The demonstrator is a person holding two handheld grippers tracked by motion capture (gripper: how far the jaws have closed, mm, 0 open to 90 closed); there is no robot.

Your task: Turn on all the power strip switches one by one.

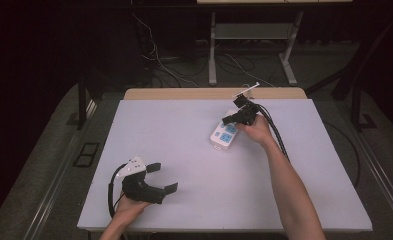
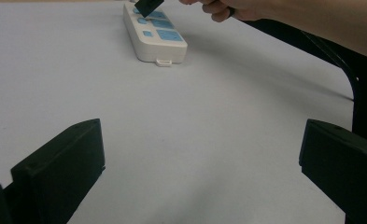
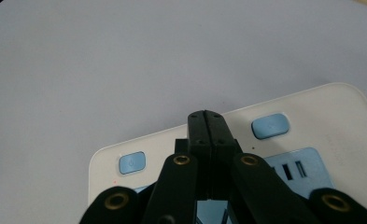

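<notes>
A white power strip (image 1: pixel 223 135) with blue sockets lies on the pale table (image 1: pixel 184 150), right of centre toward the back. My right gripper (image 1: pixel 227 120) is above its far end, pointing down at it with its jaws shut and nothing between them. In the right gripper view the shut tips (image 3: pixel 206 122) sit over the strip's (image 3: pixel 312 107) top between a blue power button (image 3: pixel 131 163) and another blue button (image 3: pixel 270 125); whether they touch it I cannot tell. My left gripper (image 1: pixel 163 177) rests open at the near left. In its own view the left gripper (image 2: pixel 200 172) faces the strip (image 2: pixel 155 32).
Black cables (image 1: pixel 276 130) trail from the right gripper along the forearm and off the table's right side. A wooden strip (image 1: pixel 184 93) runs along the table's far edge. Beyond it stand a metal frame (image 1: pixel 212 50) and loose floor cables (image 1: pixel 159 60).
</notes>
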